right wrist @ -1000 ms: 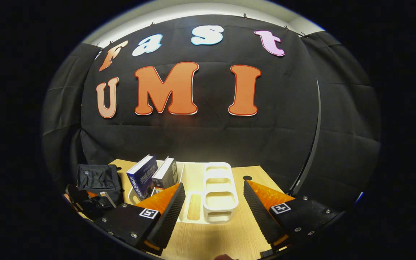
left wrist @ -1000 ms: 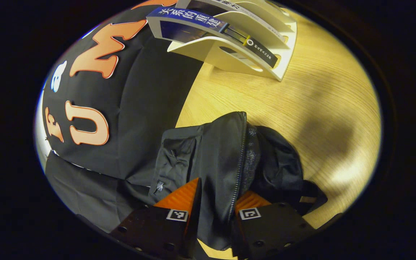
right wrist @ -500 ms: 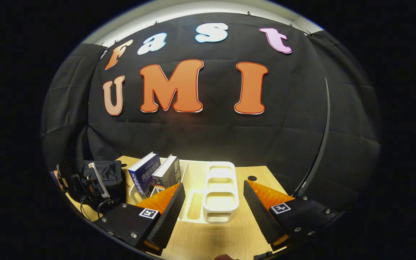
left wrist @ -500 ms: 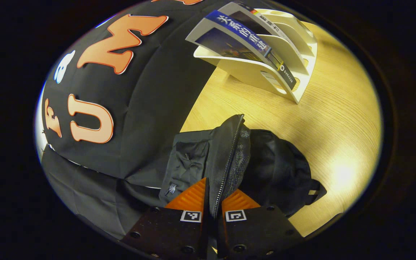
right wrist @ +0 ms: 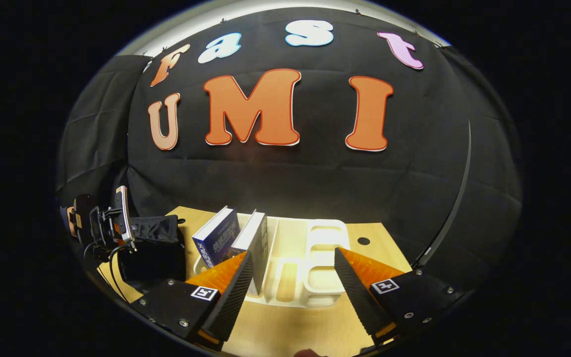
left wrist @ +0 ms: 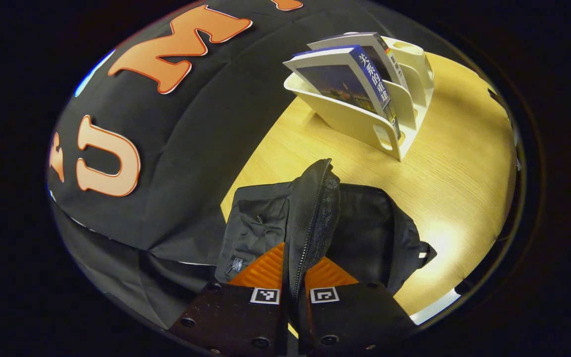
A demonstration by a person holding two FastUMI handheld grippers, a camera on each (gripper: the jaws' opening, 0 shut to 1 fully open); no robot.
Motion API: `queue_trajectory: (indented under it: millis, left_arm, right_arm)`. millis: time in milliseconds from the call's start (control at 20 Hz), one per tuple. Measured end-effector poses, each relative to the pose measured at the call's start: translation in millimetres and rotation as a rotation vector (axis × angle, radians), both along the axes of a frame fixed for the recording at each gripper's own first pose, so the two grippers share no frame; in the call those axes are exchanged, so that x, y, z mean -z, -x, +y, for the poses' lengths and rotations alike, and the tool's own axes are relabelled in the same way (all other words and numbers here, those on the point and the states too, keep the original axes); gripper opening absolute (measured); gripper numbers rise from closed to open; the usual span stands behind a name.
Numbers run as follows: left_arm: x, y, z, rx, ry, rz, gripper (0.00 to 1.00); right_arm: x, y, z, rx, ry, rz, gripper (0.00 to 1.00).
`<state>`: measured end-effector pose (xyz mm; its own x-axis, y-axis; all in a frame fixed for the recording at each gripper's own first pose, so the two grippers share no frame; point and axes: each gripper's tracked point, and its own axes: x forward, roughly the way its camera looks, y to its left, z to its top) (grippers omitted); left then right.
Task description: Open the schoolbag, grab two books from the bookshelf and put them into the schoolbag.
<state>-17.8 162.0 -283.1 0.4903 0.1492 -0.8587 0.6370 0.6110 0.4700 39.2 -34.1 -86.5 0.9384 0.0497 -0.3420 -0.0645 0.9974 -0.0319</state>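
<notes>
Pinching the zippered edge of the black fabric schoolbag (left wrist: 360, 233) between both fingers of the left gripper (left wrist: 295, 265), closed narrow on the flap so that the zip line runs straight up from the gap between them. Bag body slumped on the pale wooden counter (left wrist: 459, 168), spreading to either side of the fingers, front pocket to their left, darker main panel to their right. Beyond the fingertips and up to the right, well apart from the bag, white plastic slotted bookshelf (left wrist: 365, 124) standing on the counter, holding a blue-spined book with a dark cover (left wrist: 350, 84) in the nearest slot and a second white-edged book (left wrist: 365, 44) just behind it, both leaning.

Spread wide and holding nothing, fingers of the right gripper (right wrist: 290, 277) hovering above the counter (right wrist: 285, 332), framing the bookshelf (right wrist: 325, 263) ahead between them. Blue book (right wrist: 218, 240) and white-edged book (right wrist: 256, 238) leaning in the slots just beyond the left fingertip, near it, contact not clear. Farther left of those fingers, schoolbag (right wrist: 154, 248) lifted at its top edge by the left gripper (right wrist: 112, 223), seen from outside with cables hanging from it.
</notes>
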Motion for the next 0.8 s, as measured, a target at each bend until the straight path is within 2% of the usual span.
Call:
queue_trajectory:
  millis: [150,350,600,800]
  left_arm:
    - [-9,-13,7,0.008,0.102,0.065,0.08]
    - [-21,-30,23,-0.007,0.228,0.156,0.08]
    - [-31,-44,40,0.03,0.328,0.257,0.1]
    - [-35,-52,47,0.064,0.385,0.305,0.09]
  right_arm:
    - [-1,-18,43,-0.024,-0.008,0.063,0.97]
    - [-1,-36,105,-0.086,-0.071,0.165,0.97]
    - [10,-67,145,-0.071,-0.138,0.368,0.97]
    - [23,-88,153,-0.038,-0.081,0.498,0.97]
